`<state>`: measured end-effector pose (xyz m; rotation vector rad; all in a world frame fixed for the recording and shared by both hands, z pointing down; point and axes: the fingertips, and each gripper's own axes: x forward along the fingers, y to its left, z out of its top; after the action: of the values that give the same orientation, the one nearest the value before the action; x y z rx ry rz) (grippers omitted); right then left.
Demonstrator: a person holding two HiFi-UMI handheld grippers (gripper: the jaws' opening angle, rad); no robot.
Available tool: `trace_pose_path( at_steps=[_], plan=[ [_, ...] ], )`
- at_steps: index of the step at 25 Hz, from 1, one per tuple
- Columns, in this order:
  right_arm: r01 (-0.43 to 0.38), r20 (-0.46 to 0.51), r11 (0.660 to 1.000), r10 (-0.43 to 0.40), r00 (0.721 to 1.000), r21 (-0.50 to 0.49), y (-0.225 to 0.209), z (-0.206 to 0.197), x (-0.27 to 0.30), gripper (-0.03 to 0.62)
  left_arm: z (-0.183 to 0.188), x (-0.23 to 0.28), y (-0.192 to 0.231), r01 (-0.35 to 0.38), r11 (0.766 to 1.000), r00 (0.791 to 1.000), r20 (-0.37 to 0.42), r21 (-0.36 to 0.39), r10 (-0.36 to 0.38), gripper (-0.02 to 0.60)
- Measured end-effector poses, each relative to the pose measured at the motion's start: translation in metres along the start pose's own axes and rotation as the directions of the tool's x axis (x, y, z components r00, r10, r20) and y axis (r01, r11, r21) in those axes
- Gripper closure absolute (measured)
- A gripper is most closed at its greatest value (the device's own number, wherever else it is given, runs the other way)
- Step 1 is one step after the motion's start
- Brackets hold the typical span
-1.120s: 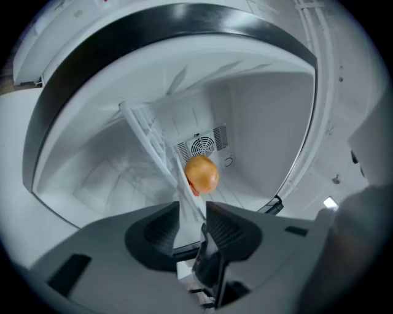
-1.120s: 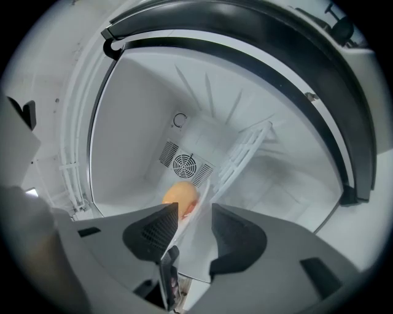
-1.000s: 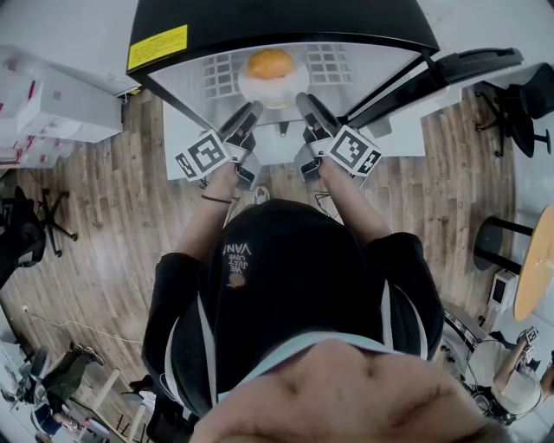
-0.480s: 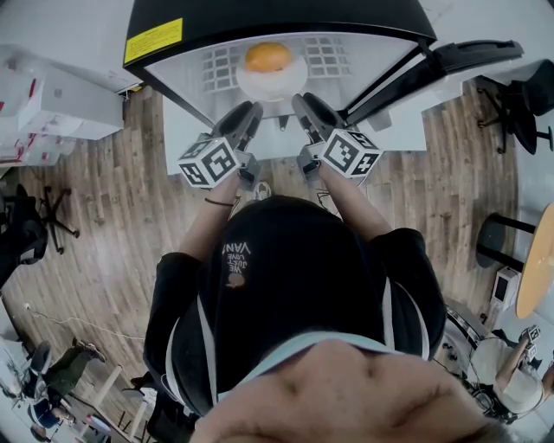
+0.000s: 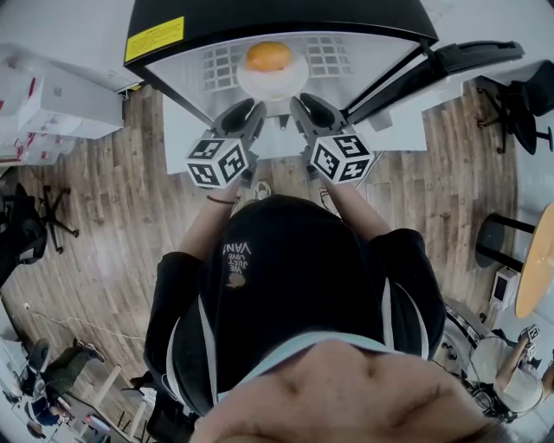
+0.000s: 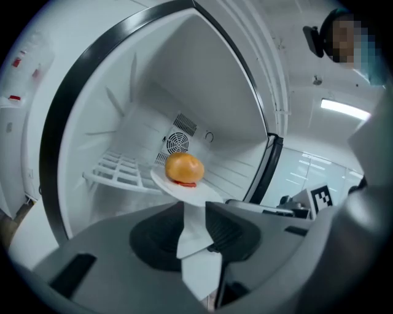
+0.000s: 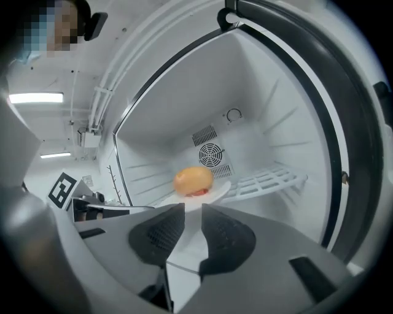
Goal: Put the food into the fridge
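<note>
Fridge point(image 5: 277, 19) open, bun point(image 5: 268, 56) on white plate point(image 5: 275, 88), set on wire shelf point(image 6: 116, 168) inside. Left gripper point(image 6: 195, 208) – jaws narrowly apart, pinching nothing. Right gripper point(image 7: 192, 208) – jaws just been closing, gap left, nothing between.

Bright even light (ceiling strips point(image 7: 35, 97)), heavy fisheye edges, perhaps foreground blur.

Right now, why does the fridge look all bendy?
Head view: the wide lens bows the straight edges of the fridge. Left gripper view: the bun is sharp, and the near foreground is soft. Right gripper view: the corners go dark, and a ceiling light glares.
</note>
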<state>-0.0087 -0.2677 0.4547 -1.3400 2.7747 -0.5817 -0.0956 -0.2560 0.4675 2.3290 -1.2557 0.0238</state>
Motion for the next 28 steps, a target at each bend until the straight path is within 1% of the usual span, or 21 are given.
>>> trace_pose_path(
  at_steps=[6,12,28],
  plan=[
    [0.005,-0.02,1.0,-0.005,1.0,-0.028,0.001,-0.004,0.004,0.5,0.0,0.004,0.001,0.002,1.0,1.0,-0.016,0.017,-0.002,0.468],
    [0.021,-0.022,0.993,-0.024,0.999,-0.114,0.002,-0.001,0.007,0.5,0.001,0.007,0.003,0.003,0.999,1.0,-0.018,0.032,-0.002,0.468],
    [0.033,-0.019,0.994,-0.035,0.999,-0.106,-0.008,0.005,0.02,0.5,0.006,0.02,0.01,0.009,1.0,1.0,-0.013,0.019,-0.009,0.468]
  ],
)
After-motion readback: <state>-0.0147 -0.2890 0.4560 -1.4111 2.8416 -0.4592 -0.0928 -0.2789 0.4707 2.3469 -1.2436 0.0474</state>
